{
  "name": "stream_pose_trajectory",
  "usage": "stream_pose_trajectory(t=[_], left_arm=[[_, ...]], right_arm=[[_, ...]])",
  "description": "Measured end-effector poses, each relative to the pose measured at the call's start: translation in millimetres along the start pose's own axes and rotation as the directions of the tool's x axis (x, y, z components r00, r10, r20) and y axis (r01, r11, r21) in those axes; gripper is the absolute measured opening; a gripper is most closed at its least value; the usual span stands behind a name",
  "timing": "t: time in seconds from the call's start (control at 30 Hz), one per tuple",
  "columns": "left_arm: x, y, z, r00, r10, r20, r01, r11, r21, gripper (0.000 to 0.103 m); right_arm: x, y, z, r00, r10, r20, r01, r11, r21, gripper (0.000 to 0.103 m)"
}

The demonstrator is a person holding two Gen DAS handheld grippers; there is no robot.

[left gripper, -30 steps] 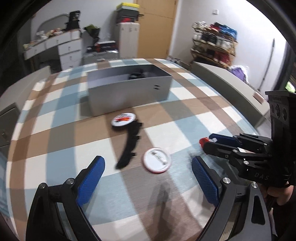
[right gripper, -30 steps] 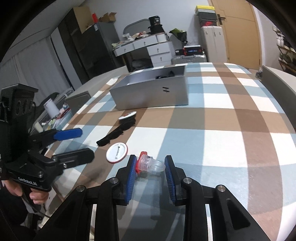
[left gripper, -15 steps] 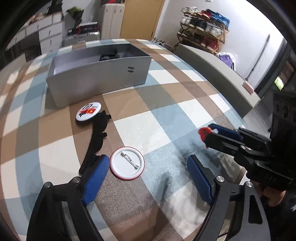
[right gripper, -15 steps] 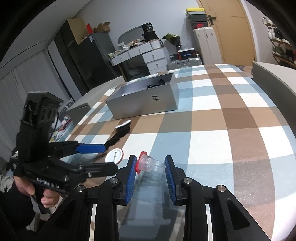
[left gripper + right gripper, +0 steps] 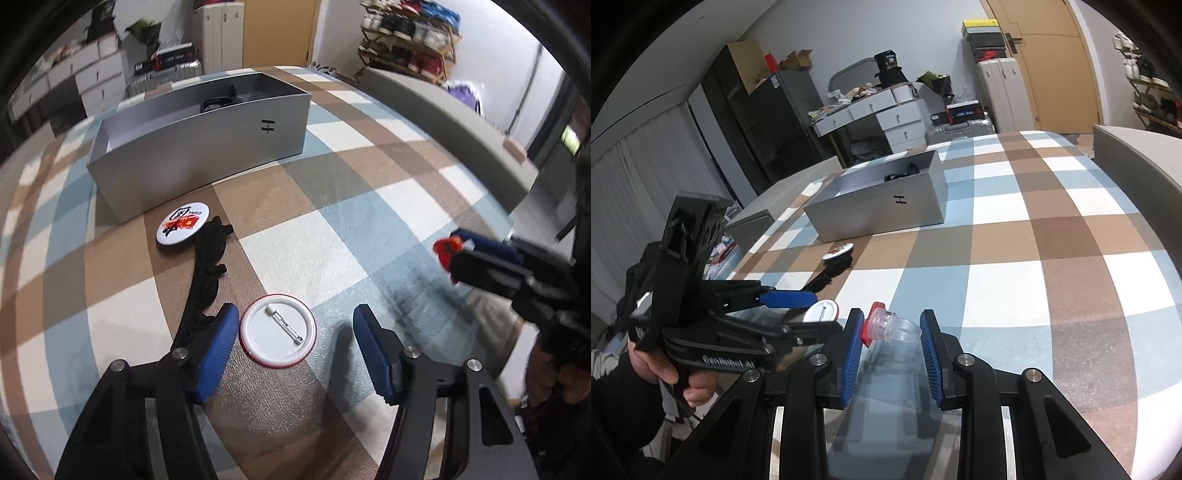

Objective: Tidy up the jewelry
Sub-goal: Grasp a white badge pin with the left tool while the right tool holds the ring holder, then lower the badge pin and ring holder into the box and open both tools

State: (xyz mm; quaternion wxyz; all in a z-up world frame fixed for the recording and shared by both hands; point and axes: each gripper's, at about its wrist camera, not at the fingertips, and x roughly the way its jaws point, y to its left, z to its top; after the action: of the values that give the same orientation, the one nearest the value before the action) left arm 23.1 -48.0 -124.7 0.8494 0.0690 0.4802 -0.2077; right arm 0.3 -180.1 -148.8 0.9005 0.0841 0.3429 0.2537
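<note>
My left gripper [image 5: 295,339] is open low over the checked tablecloth, its blue pads either side of a white pin badge [image 5: 277,336] lying pin side up. A second badge with a red print [image 5: 182,228] and a black ribbon-like piece [image 5: 207,273] lie beyond it. The grey box [image 5: 199,147] stands behind them with a dark item inside. My right gripper [image 5: 890,332] is shut on a clear plastic ring with a red top [image 5: 886,326] and holds it above the table. It shows at the right of the left wrist view [image 5: 448,251].
The grey box also shows in the right wrist view [image 5: 879,210], mid-table. A grey bench [image 5: 443,122] runs along the table's right side. A white dresser [image 5: 886,118], suitcases and a shoe rack stand beyond the table.
My left gripper has come down and forward until its pads straddle the white badge. My right gripper has risen a little, still holding the ring.
</note>
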Motion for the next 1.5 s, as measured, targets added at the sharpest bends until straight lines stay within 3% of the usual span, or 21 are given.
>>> stream_pose_trajectory(t=[0.07,0.23,0.67,0.9,1.13,1.5], left_arm=[[1,-6,-2,0.999,0.054,-0.005,-0.054,0.998,0.04,0.055],[-1,-1,-1,0.999,0.053,-0.011,-0.053,0.998,0.029,0.037],[-13,3,-2,0.999,0.038,0.013,-0.038,0.999,0.007,0.037],[-40,16,9,0.995,0.024,0.098,-0.021,0.999,-0.03,0.037],[-58,36,30,0.979,0.052,0.197,-0.035,0.995,-0.089,0.037],[-54,71,57,0.963,0.06,0.263,-0.014,0.984,-0.175,0.037]], right_arm=[[-1,0,0,1.0,-0.003,0.001,0.003,1.0,0.0,0.03],[-3,0,1,1.0,-0.008,0.005,0.008,1.0,-0.004,0.03],[-7,0,9,1.0,-0.001,0.024,0.001,1.0,0.001,0.03],[0,7,26,0.999,0.033,0.032,-0.033,0.999,-0.018,0.03],[17,15,49,0.996,0.084,0.035,-0.083,0.996,-0.029,0.03],[48,23,99,0.99,0.132,0.055,-0.129,0.99,-0.058,0.03]])
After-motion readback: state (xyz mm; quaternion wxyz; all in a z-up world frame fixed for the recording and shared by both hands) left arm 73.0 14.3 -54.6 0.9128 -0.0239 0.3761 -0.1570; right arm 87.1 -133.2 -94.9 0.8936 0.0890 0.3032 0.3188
